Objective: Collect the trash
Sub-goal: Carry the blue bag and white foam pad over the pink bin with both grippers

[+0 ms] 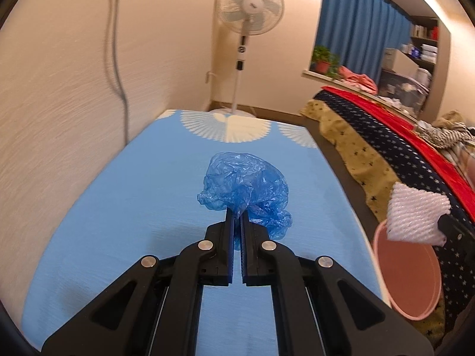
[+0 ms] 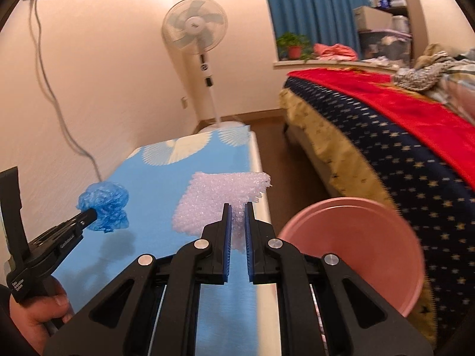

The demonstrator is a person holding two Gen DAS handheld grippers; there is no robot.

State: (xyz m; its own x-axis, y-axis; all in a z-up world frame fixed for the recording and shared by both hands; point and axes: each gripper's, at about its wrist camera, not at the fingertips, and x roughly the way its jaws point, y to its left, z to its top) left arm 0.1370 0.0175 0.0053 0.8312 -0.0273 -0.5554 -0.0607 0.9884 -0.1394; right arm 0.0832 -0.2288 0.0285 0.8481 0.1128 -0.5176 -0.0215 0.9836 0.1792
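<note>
Two grippers are each carrying trash above the blue counter (image 1: pixel 118 207). Left gripper (image 1: pixel 236 216) fingers are pinching a crumpled blue plastic bag (image 1: pixel 246 190). Right gripper (image 2: pixel 237 210) fingers are pinching white foam wrap (image 2: pixel 213 201), hanging just left of the pink bin (image 2: pixel 356 252), which is lying nearer this hand.

My left wrist view looks forward along its jaws, low and close over the blue tabletop (image 1: pixel 118 207), facing the far corner where the standing fan (image 1: pixel 249 9) is. My right wrist view faces the same way from further right, over the tabletop's right edge, a little higher. Both share the tabletop, the fan, the blue curtain (image 1: pixel 356 29), the bed (image 1: pixel 386 136) and the pink bin (image 2: pixel 353 249); each catches the other gripper at its edge.
</note>
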